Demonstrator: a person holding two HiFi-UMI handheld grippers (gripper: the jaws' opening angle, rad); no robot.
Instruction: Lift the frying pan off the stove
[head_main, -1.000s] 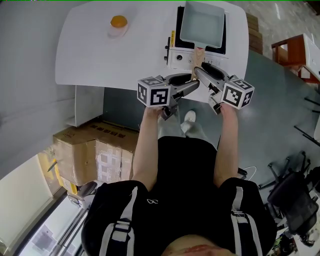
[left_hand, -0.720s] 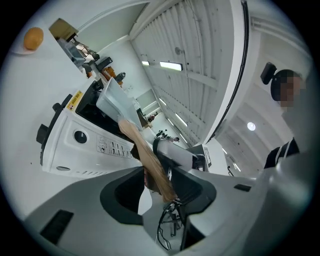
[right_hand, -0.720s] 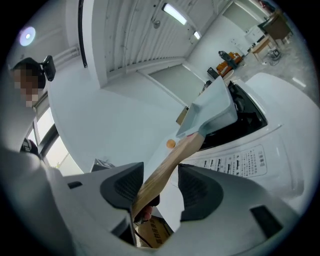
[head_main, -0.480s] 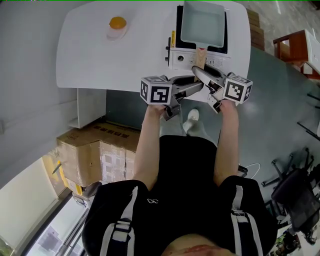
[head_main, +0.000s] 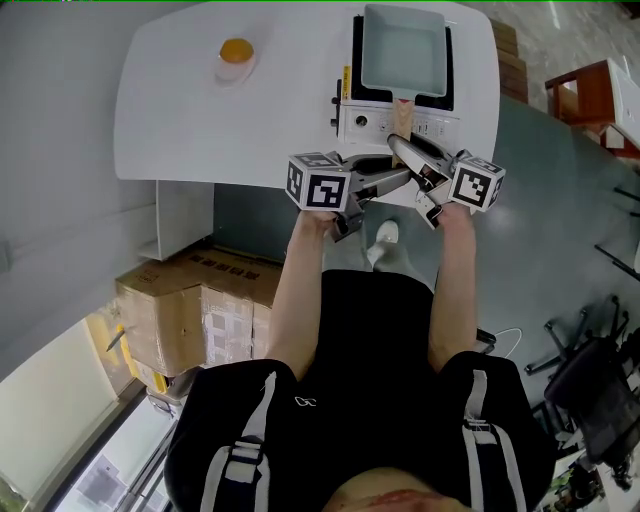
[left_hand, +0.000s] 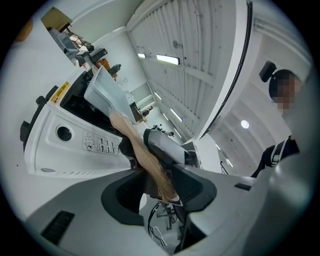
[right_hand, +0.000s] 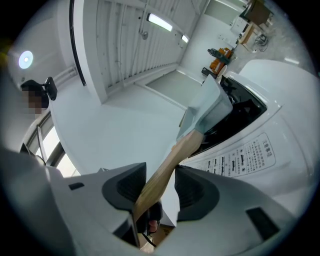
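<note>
A pale rectangular frying pan (head_main: 403, 48) sits on a white portable stove (head_main: 365, 118), its wooden handle (head_main: 400, 112) pointing toward me. Both grippers meet at the handle's end. My left gripper (head_main: 400, 173) reaches in from the left; in the left gripper view the handle (left_hand: 150, 160) lies in its jaws (left_hand: 155, 186), pressed against the right-hand pad. My right gripper (head_main: 398, 146) comes in from the right. Its jaws (right_hand: 160, 192) are closing with the handle (right_hand: 170, 162) between them, touching the left pad, a gap at the right pad. The pan (right_hand: 207, 107) rests on the stove (right_hand: 250, 150).
The stove stands at the near right edge of a white table (head_main: 200, 110). A small dish with an orange yolk (head_main: 236, 50) lies at the far left. Cardboard boxes (head_main: 190, 310) stand on the floor to my left, a wooden chair (head_main: 590, 100) to the right.
Both grippers have edged forward along the handle and their jaws have narrowed around it. The pan has stayed on the stove.
</note>
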